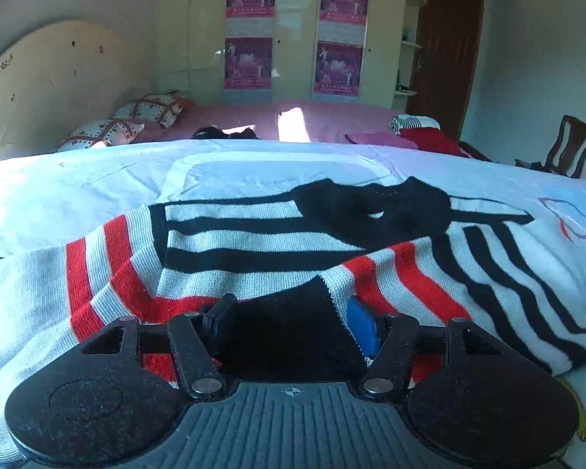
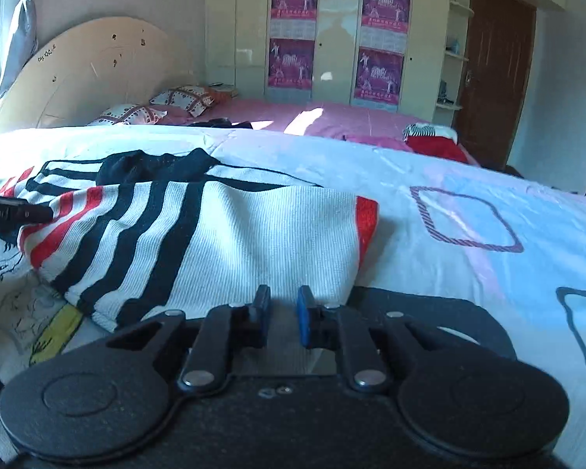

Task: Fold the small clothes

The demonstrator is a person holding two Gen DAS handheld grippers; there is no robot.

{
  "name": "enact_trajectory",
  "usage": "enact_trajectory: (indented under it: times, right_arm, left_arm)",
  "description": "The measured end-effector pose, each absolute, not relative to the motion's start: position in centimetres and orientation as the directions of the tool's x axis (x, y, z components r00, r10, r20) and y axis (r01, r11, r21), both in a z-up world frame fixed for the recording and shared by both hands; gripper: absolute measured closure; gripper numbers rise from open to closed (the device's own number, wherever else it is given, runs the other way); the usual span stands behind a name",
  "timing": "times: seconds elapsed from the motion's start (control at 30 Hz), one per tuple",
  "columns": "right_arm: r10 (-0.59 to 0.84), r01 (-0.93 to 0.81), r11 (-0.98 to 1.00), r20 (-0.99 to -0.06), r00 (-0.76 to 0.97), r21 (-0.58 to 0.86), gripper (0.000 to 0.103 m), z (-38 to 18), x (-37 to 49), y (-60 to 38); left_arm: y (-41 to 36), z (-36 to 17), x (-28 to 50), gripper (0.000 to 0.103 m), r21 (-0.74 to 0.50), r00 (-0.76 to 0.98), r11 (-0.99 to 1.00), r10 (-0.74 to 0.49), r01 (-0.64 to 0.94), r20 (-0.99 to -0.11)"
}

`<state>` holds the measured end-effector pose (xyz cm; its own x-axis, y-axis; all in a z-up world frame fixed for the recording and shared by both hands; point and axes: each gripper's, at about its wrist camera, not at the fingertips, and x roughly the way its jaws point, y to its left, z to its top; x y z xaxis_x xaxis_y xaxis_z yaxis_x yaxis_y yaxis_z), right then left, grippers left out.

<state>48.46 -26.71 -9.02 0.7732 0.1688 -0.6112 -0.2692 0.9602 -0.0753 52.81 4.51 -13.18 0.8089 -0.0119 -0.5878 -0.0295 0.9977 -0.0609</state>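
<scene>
A small knit sweater with white, red and black stripes lies on the white quilt. Both sleeves are folded over its body. My left gripper has its jaws spread wide around the black cuff of a folded sleeve; I cannot tell whether they grip it. In the right wrist view the sweater lies ahead and to the left. My right gripper sits at the sweater's near white edge, fingers nearly together with a narrow gap, nothing visibly between them. The left gripper's finger shows at the far left.
The quilt carries diamond and cartoon prints. Beyond it lies a pink bed with pillows, dark clothing and a red and striped pile. A wardrobe, a door and a chair stand behind.
</scene>
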Motion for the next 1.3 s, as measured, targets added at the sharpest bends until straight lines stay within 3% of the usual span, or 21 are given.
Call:
enact_trajectory:
  times: [0.07, 0.13, 0.2, 0.27, 0.4, 0.5, 0.57, 0.63, 0.87, 1.03, 1.1, 1.13, 1.2, 1.3]
  right_arm:
    - [0.218, -0.268, 0.963, -0.571, 0.792, -0.003, 0.088, -7.5, 46.4, -27.1]
    - [0.230, -0.283, 0.959, -0.548, 0.804, -0.012, 0.088, -7.1, 44.8, -26.8]
    - [0.215, -0.308, 0.950, -0.623, 0.752, -0.044, 0.089, -9.1, 44.7, -25.8]
    - [0.189, -0.293, 0.954, -0.614, 0.767, -0.071, 0.090, -9.3, 44.5, -25.3]
    - [0.239, -0.311, 0.949, -0.537, 0.809, -0.046, 0.089, -6.8, 43.4, -24.8]
    - [0.242, -0.353, 0.933, -0.614, 0.752, -0.064, 0.090, -9.4, 44.6, -23.1]
    - [0.241, -0.357, 0.931, -0.619, 0.748, -0.069, 0.089, -8.5, 44.4, -22.8]
    - [0.275, -0.365, 0.929, -0.556, 0.784, -0.054, 0.091, -6.7, 44.0, -23.2]
    - [0.155, -0.250, 0.963, -0.560, 0.814, -0.097, 0.086, -6.3, 53.0, -24.2]
    - [0.254, -0.371, 0.926, -0.616, 0.746, -0.067, 0.093, -8.1, 56.9, -23.4]
    - [0.211, -0.343, 0.934, -0.624, 0.752, -0.098, 0.103, -9.2, 57.7, -24.4]
    - [0.185, -0.288, 0.955, -0.617, 0.765, -0.070, 0.103, -9.1, 58.1, -25.6]
    - [0.106, -0.185, 0.981, -0.623, 0.775, -0.064, 0.103, -9.1, 58.8, -27.9]
    - [0.120, -0.200, 0.978, -0.624, 0.772, -0.059, 0.103, -9.5, 58.7, -29.0]
  left_arm:
    - [5.1, -11.8, 51.2, 0.041, -0.114, 0.845, 0.993, -0.047, -0.016, -0.532]
    - [5.0, -11.9, 50.6, 0.041, -0.143, 0.830, 0.990, -0.081, 0.002, -0.552]
    - [3.9, -13.8, 50.7, 0.041, -0.082, 0.784, 0.997, -0.061, 0.013, -0.618]
    - [3.1, -14.1, 50.5, 0.041, -0.026, 0.794, 1.000, -0.028, 0.016, -0.607]
    - [3.0, -11.7, 49.7, 0.041, -0.099, 0.843, 0.995, -0.080, 0.032, -0.532]
    - [2.0, -14.0, 51.0, 0.041, -0.080, 0.773, 0.995, -0.098, 0.062, -0.627]
    - [1.0, -13.4, 50.8, 0.041, -0.036, 0.782, 0.997, -0.077, 0.070, -0.618]
    - [0.9, -12.3, 50.6, 0.041, -0.105, 0.806, 0.990, -0.136, 0.091, -0.576]
    - [-1.7, -12.1, 56.0, 0.041, -0.101, 0.807, 0.989, -0.147, 0.109, -0.572]
    - [-3.3, -13.5, 59.0, 0.040, -0.052, 0.767, 0.989, -0.140, 0.138, -0.626]
    - [-2.9, -14.1, 59.0, 0.035, -0.045, 0.765, 0.990, -0.131, 0.133, -0.631]
    - [-2.5, -14.0, 58.9, 0.035, -0.033, 0.763, 0.992, -0.112, 0.118, -0.637]
    - [-0.9, -14.1, 58.7, 0.017, -0.010, 0.759, 0.999, -0.045, 0.051, -0.650]
    - [0.8, -14.5, 58.0, 0.014, -0.046, 0.763, 0.998, -0.069, 0.052, -0.643]
